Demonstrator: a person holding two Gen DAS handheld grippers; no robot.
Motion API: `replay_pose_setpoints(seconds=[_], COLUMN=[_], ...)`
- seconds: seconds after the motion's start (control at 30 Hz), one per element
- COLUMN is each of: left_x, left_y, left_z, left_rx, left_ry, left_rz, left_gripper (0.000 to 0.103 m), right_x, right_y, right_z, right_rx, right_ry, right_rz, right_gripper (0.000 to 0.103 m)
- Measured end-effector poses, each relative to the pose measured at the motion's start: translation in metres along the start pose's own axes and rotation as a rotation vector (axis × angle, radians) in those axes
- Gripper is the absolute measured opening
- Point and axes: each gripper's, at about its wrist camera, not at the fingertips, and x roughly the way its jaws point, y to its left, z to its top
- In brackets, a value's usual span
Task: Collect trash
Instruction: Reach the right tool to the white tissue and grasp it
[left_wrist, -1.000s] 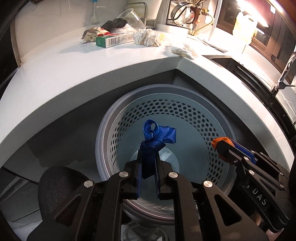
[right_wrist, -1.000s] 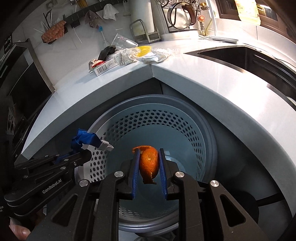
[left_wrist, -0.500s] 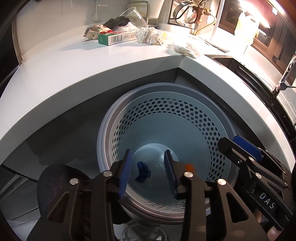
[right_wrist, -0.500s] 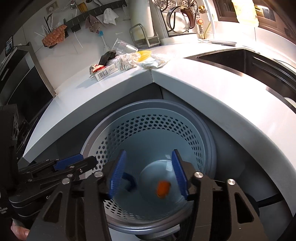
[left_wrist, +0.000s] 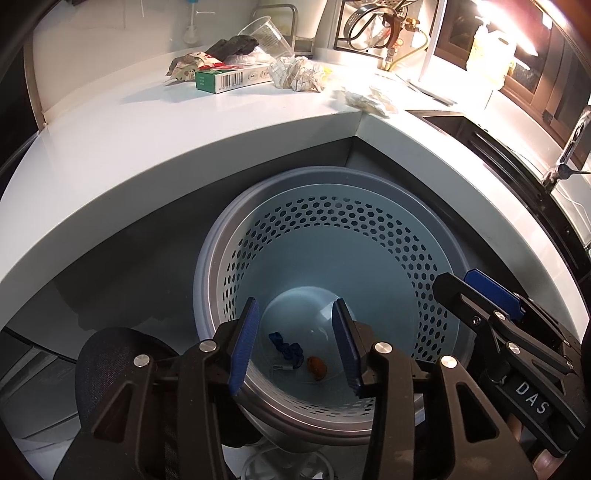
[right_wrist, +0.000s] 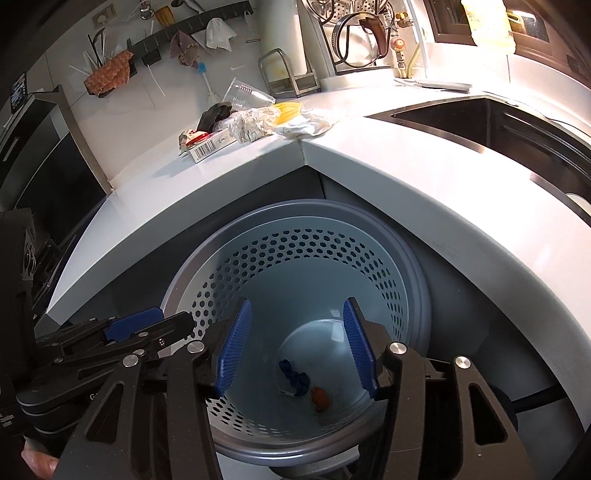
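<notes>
Where the white counter (left_wrist: 155, 122) turns its corner: perforated waste bin (left_wrist: 369, 240) below, two grippers above.

Counter carries uncollected trash at the back: a green carton (left_wrist: 232, 78), crumpled paper (left_wrist: 295, 74), a clear plastic cup (right_wrist: 245, 94), a dark wad (left_wrist: 232, 46). Bin stands against the counter's inner corner; on its floor lie a blue ribbon scrap (right_wrist: 293, 378) and, just beside it, an orange peel piece (right_wrist: 319, 398). Left gripper (left_wrist: 295, 349) and right gripper (right_wrist: 295, 345) hang over the bin mouth, jaws having just been opening, now spread apart with nothing between the blue pads.
</notes>
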Motion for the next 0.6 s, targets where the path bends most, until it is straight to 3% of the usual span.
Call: replay_pose_setpoints(seconds=[0.23, 0.6], left_x=[-0.006, -0.026], left_y=[0.003, 0.014], left_z=[0.0, 0.014], left_rx=[-0.007, -0.023], left_ry=[-0.031, -0.151], left_rz=[0.002, 0.037], left_gripper=[0.06, 0.086], right_x=[-0.001, -0.005], right_y=[0.0, 0.004], right_z=[-0.001, 0.009], right_rx=[-0.003, -0.022], right_ry=[-0.006, -0.06], right_rz=[0.003, -0.016], right_gripper=[0.051, 0.064])
